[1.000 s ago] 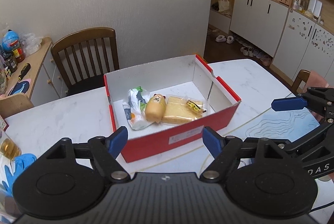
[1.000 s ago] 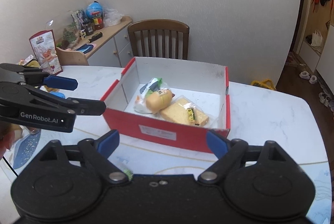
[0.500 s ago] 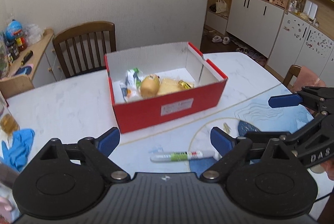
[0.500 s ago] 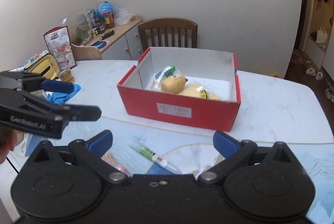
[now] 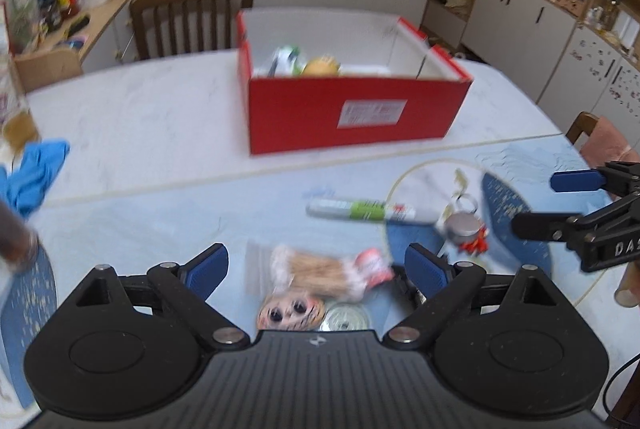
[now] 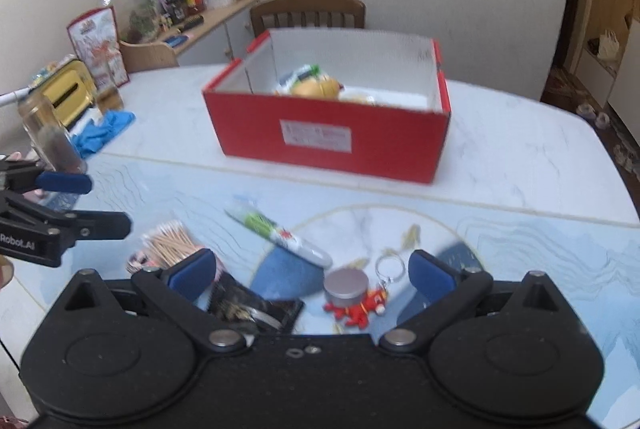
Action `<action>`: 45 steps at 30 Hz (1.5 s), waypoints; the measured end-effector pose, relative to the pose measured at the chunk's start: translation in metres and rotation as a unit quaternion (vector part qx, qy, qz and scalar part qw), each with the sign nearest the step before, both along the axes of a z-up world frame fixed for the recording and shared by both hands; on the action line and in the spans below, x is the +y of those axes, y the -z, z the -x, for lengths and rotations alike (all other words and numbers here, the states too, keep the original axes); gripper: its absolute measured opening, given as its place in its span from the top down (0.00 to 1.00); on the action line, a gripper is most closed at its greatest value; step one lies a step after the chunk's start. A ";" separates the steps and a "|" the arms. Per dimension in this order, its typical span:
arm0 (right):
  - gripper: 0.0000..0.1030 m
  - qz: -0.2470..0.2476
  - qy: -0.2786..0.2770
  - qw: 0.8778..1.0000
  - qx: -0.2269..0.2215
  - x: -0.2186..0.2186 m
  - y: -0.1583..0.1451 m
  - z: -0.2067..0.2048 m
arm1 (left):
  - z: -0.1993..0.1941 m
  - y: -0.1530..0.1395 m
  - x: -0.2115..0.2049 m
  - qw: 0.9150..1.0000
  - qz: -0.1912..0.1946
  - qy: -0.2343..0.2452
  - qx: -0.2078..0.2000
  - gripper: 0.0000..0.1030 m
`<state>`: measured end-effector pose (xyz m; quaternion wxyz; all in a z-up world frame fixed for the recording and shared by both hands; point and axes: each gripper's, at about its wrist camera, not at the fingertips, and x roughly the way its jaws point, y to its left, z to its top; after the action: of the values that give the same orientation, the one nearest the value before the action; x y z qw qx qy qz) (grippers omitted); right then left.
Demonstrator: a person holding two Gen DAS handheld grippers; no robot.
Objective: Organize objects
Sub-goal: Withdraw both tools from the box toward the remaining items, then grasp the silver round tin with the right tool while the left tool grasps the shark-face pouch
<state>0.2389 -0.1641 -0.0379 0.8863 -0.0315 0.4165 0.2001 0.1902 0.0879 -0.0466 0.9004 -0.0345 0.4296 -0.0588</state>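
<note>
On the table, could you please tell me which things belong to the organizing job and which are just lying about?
Job:
- red box, already holding snacks
- marker pen
- bag of cotton swabs
- small round tin
- red keychain figure

Lying about:
- blue gloves
- wooden chair
- cluttered sideboard
- gold tin

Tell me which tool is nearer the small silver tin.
Right. The right tool hangs open just above the small silver tin, which shows between its fingers. The left tool, also open, hangs over the cotton swab bag, beside the tin.

red box (image 5: 352,117) (white inside), blue gloves (image 5: 34,173)
</note>
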 end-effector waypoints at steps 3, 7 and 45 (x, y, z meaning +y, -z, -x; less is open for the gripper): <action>0.00 0.002 0.013 1.000 0.015 -0.007 0.015 0.000 | 0.003 0.017 0.008 1.000 0.012 -0.014 0.026 0.07; 0.00 0.001 0.028 0.999 0.036 -0.018 0.033 -0.001 | 0.007 0.035 0.013 0.998 0.008 -0.030 0.046 0.07; 0.35 0.056 0.029 0.997 0.050 -0.002 0.086 -0.039 | 0.000 0.080 0.013 0.998 0.006 -0.059 0.035 0.08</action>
<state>0.2779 -0.1658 -0.1244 0.8666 -0.0589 0.4717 0.1518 0.1904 0.1008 -0.1265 0.8868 -0.0669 0.4573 -0.0069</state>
